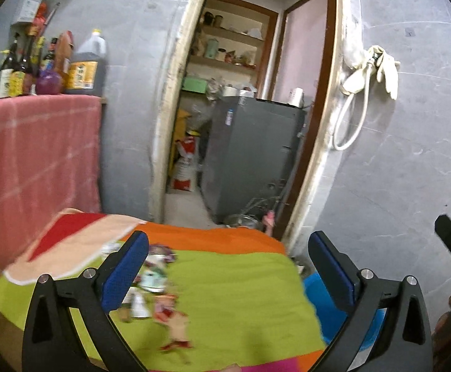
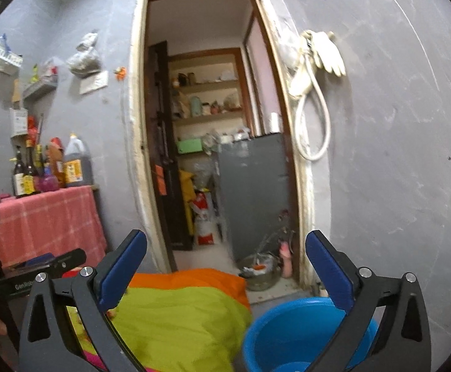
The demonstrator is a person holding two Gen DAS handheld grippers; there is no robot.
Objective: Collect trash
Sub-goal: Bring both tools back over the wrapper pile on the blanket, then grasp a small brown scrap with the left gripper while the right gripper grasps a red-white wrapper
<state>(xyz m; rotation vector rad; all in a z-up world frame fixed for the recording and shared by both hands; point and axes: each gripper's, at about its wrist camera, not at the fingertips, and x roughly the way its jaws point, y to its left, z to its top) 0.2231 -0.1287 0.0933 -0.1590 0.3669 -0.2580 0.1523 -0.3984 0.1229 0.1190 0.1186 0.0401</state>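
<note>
While both claws gape, one blue bucket, scattered wrappers

Crumpled wrappers, white, red and purple, lie scattered and blurred on the green-striped cloth, just beyond the left gripper's left fingertip. A blue bucket stands below the right gripper's right finger.

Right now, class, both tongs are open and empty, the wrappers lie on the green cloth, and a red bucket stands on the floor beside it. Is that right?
Not quite: the bucket is blue, not red, as the right wrist view shows. The rest holds: the left tongs and right tongs are open and empty, and the wrappers lie on the green cloth.
</note>
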